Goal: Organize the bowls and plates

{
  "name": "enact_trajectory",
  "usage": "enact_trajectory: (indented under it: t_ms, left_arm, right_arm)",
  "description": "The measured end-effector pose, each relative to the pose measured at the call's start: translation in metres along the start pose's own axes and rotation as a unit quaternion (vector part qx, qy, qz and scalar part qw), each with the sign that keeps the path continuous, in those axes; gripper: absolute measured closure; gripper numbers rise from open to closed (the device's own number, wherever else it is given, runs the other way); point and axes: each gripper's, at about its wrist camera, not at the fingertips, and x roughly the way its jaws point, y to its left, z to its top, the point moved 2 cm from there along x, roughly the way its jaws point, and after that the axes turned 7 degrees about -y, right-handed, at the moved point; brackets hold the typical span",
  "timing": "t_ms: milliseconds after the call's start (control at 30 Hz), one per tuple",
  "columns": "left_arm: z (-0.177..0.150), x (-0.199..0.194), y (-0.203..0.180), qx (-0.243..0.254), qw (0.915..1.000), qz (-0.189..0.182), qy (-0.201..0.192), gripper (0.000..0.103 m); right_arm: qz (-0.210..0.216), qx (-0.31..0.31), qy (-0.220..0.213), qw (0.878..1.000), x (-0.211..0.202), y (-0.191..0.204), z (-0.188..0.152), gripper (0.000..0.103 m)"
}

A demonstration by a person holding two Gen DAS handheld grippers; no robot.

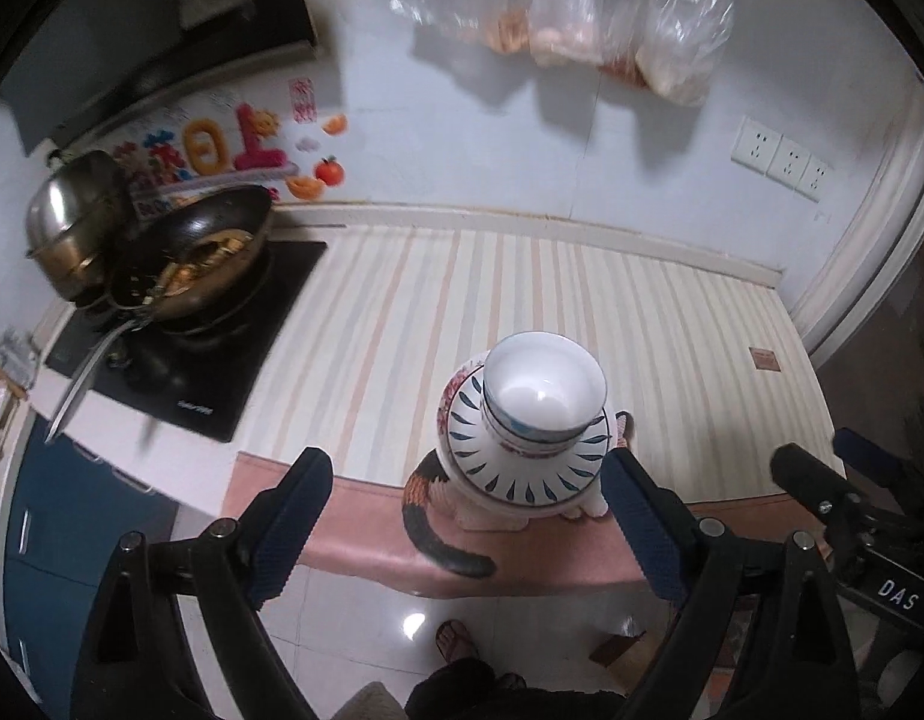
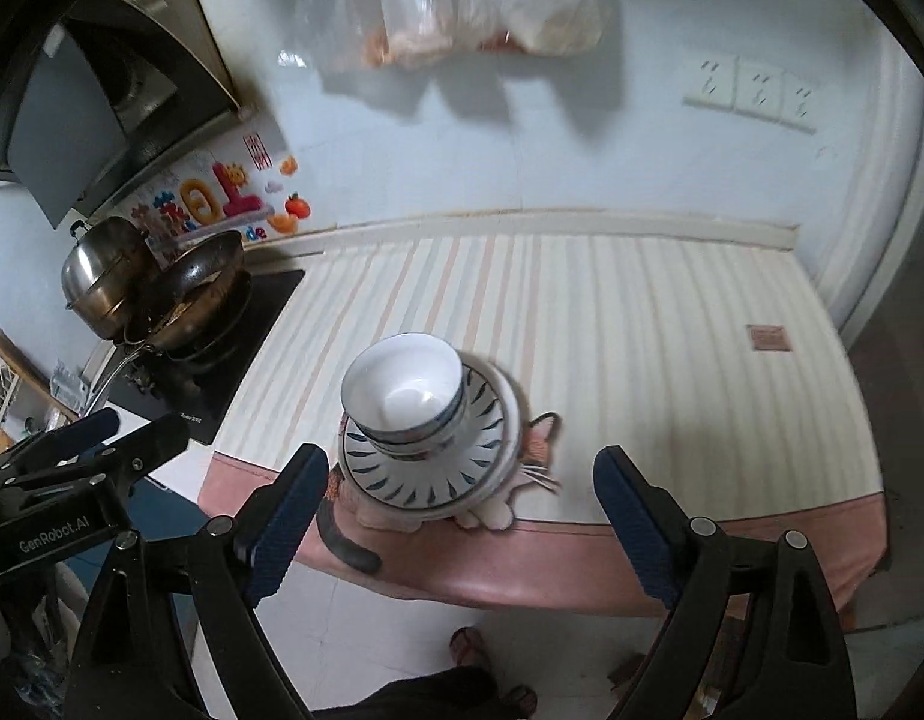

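Striped counter (image 1: 522, 300): stacked bowls (image 1: 543, 387) on plates (image 1: 510, 468).

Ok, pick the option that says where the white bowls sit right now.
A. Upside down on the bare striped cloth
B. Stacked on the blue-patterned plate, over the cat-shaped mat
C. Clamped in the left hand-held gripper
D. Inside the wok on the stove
B: the white bowls sit nested upright on the blue-patterned plate, which rests on the cat-shaped mat; both hand-held grippers are open and empty.

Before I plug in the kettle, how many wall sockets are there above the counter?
3, side by side in a row on the wall at the counter's right end: left socket, middle socket, right socket. None looks occupied; others could lie outside the view.
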Motion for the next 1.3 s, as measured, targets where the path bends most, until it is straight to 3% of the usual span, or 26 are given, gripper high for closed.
enact_trajectory:
  t_ms: [367,600,1300]
  left_arm:
    - [-0.038,-0.099,-0.017,0.008,0.9987,0.020,-0.047,0.011]
    - [-0.058,-0.127,-0.017,0.016,0.9981,0.021,-0.055,0.011]
    - [-0.071,-0.145,0.000,0.015,0.9976,0.010,-0.068,0.011]
  right_arm:
    - [-0.002,-0.045,-0.053,0.998,-0.123,0.009,-0.034,0.010]
    - [-0.009,-0.042,-0.081,0.996,-0.175,0.012,-0.055,0.009]
    - [-0.021,-0.056,-0.087,0.994,-0.193,0.021,-0.063,0.009]
